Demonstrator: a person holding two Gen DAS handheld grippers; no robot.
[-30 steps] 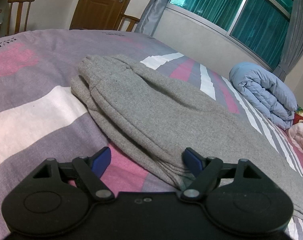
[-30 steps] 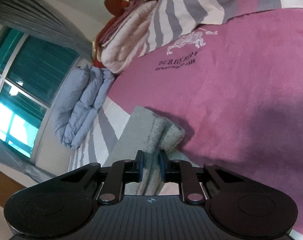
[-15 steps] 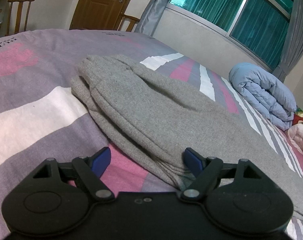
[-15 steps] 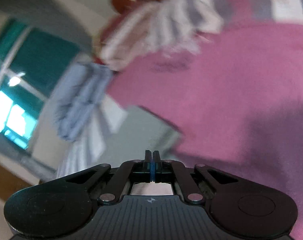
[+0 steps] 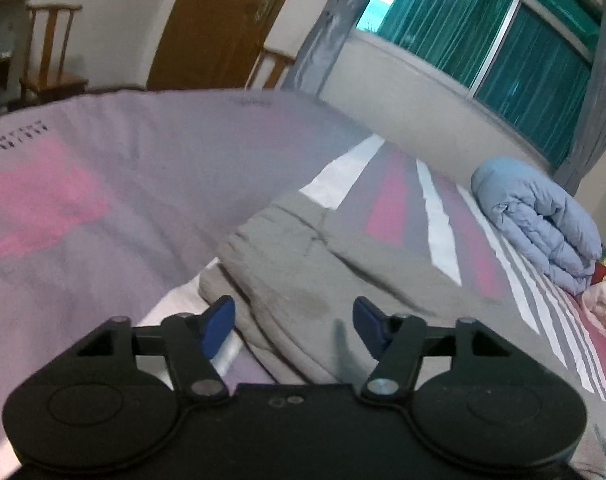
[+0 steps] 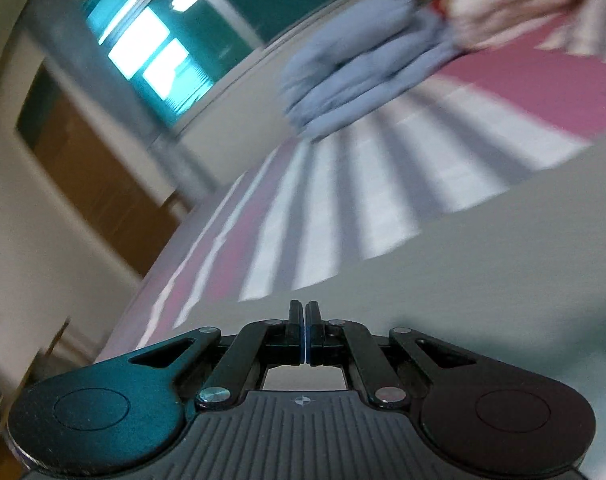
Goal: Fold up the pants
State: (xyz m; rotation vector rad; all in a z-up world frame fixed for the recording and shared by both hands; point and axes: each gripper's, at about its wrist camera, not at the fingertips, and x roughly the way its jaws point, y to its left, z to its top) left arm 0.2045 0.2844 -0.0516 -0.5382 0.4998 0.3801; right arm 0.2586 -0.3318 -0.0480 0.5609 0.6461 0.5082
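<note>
Pants (image 5: 303, 276), one grey pair, lie on the striped bedspread (image 5: 103, 184), bunched between the left gripper (image 5: 293, 318)'s two blue pads, whose jaws have just been closing but remain parted. The right gripper (image 6: 305, 320) is clenched, empty. One blue quilt (image 5: 539, 220) lies beyond.

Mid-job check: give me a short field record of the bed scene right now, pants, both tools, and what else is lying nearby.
pants: grey pants bunched on the striped bedspread
left tool: left tool open, jaws have just been closing, blue pads either side of the bunched pants, not pressing
right tool: right tool shut, nothing visible between the pads; view blurred
nearby: folded blue duvet near the window
fold status: cannot tell
</note>
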